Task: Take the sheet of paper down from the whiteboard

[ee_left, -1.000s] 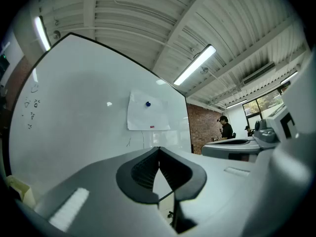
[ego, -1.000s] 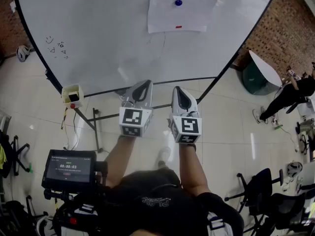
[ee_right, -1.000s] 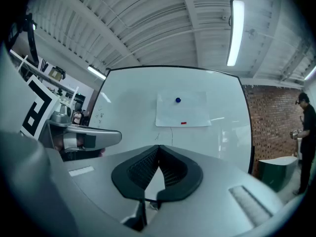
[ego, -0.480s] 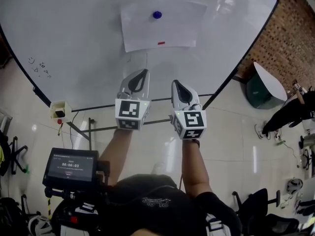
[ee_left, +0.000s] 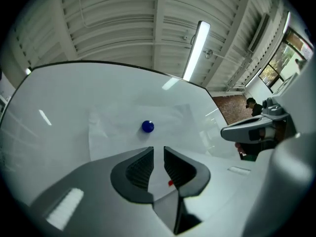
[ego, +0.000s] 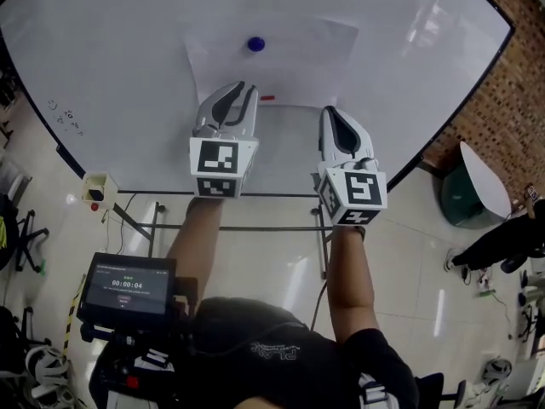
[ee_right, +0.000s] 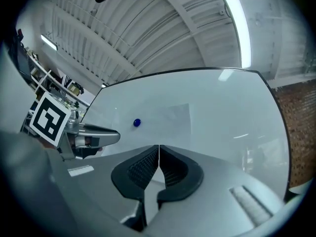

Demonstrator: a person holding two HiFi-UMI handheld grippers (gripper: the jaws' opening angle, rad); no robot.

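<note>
A white sheet of paper [ego: 294,58] hangs on the whiteboard [ego: 111,75], pinned near its top by a round blue magnet [ego: 255,43], with a small red magnet [ego: 267,98] at its lower edge. My left gripper [ego: 241,89] is raised in front of the sheet's lower left part. Its jaws are opening, with a narrow gap and nothing between them; in the left gripper view [ee_left: 158,152] the blue magnet [ee_left: 147,127] lies just beyond the tips. My right gripper [ego: 330,112] is shut and empty, below the sheet's lower right corner. From the right gripper [ee_right: 159,149] the paper [ee_right: 168,120] looks farther off.
The whiteboard's stand and a small white box [ego: 95,190] on its lower edge are below left. A screen device [ego: 128,284] hangs at my chest. A brick wall [ego: 519,58], a green bin [ego: 464,198] and a person [ego: 507,244] are at the right.
Both grippers have risen and moved toward the whiteboard, now reaching the paper's lower edge. The left jaws have parted slightly; the right jaws remain shut.
</note>
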